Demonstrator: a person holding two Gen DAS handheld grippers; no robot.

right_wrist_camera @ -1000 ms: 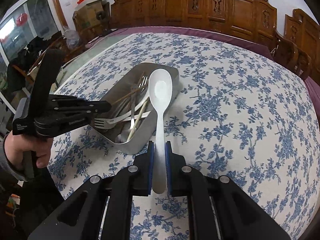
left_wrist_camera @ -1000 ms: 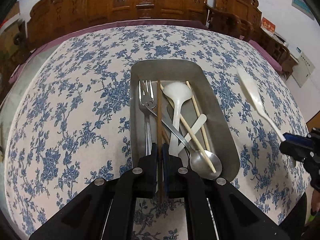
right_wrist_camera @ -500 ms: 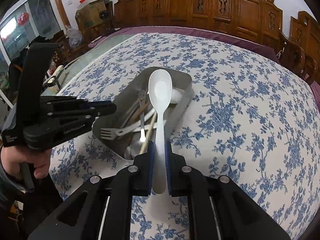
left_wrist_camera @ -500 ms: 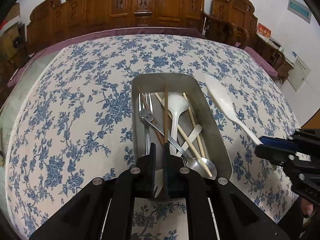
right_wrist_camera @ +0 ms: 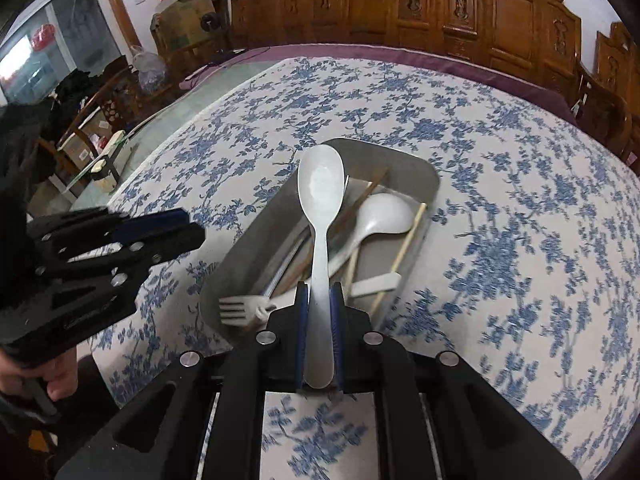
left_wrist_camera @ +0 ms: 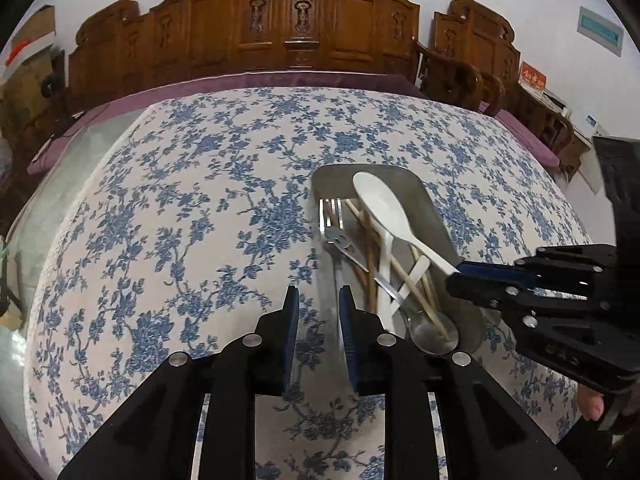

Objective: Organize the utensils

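Table (left_wrist_camera: pixel 168 240) under blue-flowered cloth, filling both views. Metal tray (left_wrist_camera: pixel 434 216) now right of centre in the left wrist view, against dead centre a second ago; in the right wrist view (right_wrist_camera: pixel 424 168), nearer the middle than before.

Left tongs (left_wrist_camera: pixel 318 312), lower centre: jaws just opened and standing apart, nothing between them; brown chopstick (left_wrist_camera: pixel 370 268), clamped there a second ago, now lying in the tray among fork (left_wrist_camera: pixel 331 210), metal spoon (left_wrist_camera: pixel 432 330) and white spoons. One item thus delivered, left tongs freed.

Right tongs (right_wrist_camera: pixel 319 316), lower centre of their own view: clenched on handle of white spoon (right_wrist_camera: pixel 321 188), bowl now poised over the tray instead of beside it. Spoon not yet released; probably next to go in.
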